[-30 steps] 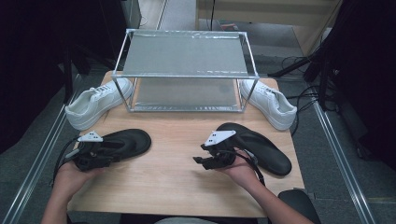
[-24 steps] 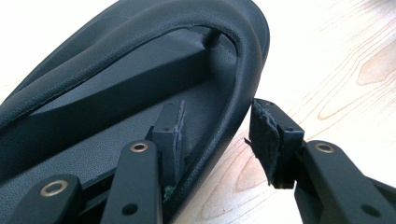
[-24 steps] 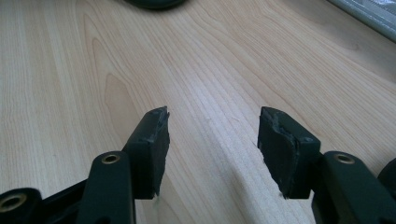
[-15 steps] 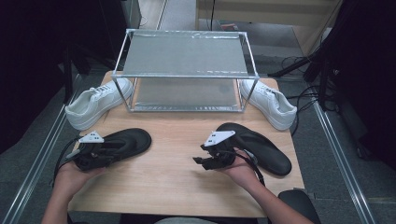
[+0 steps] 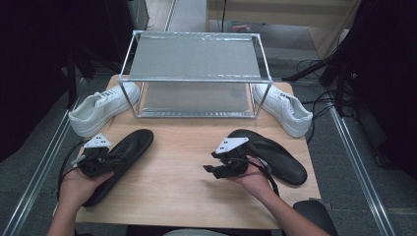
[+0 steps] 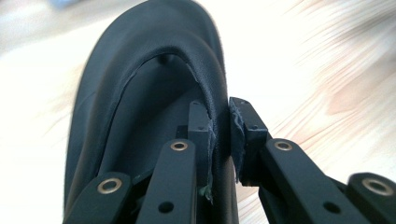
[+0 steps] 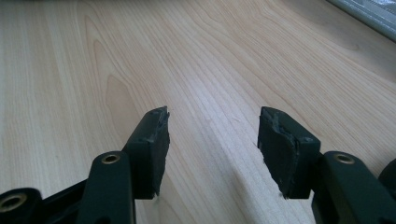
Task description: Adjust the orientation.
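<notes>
The left tool (image 5: pixel 105 158) grips the left black shoe (image 5: pixel 123 152) at the near left of the desk (image 5: pixel 182 196). Its jaws have just been closing; in the left gripper view one jaw stands inside the shoe opening and the other outside, clamping the side wall of the collar between the pads (image 6: pixel 238 135). The right tool (image 5: pixel 216 164) rests just beside the right black shoe (image 5: pixel 275 157); its jaws stand apart with nothing between them, over bare wood. Two white sneakers (image 5: pixel 101 105) flank a metal rack (image 5: pixel 196 73) at the far edge.
</notes>
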{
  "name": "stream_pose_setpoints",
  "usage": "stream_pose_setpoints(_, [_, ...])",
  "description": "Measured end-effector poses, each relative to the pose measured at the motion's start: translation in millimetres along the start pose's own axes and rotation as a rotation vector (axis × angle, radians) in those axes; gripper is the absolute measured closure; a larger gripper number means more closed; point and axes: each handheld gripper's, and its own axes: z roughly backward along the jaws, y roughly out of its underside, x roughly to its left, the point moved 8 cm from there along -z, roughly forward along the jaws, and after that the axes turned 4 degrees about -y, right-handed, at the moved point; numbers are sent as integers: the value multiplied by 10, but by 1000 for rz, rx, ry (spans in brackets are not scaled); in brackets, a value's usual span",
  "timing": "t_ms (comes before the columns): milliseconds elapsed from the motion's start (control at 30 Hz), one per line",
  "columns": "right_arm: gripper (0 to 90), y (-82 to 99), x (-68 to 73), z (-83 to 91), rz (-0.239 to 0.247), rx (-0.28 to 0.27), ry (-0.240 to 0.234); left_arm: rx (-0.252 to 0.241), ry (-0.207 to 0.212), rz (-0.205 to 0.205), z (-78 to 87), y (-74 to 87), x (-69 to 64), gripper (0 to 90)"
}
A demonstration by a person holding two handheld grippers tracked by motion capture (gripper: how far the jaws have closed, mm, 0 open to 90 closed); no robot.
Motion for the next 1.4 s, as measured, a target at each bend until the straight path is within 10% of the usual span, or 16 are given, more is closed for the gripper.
stream_pose_setpoints(400, [439, 54, -16, 66, -30, -3, 6, 5, 20, -38, -115, -218, -228, 803])
stream_pose_setpoints(1400, [436, 359, -91, 433, -126, -62, 102, 101, 221, -169, -765, -781, -994, 802])
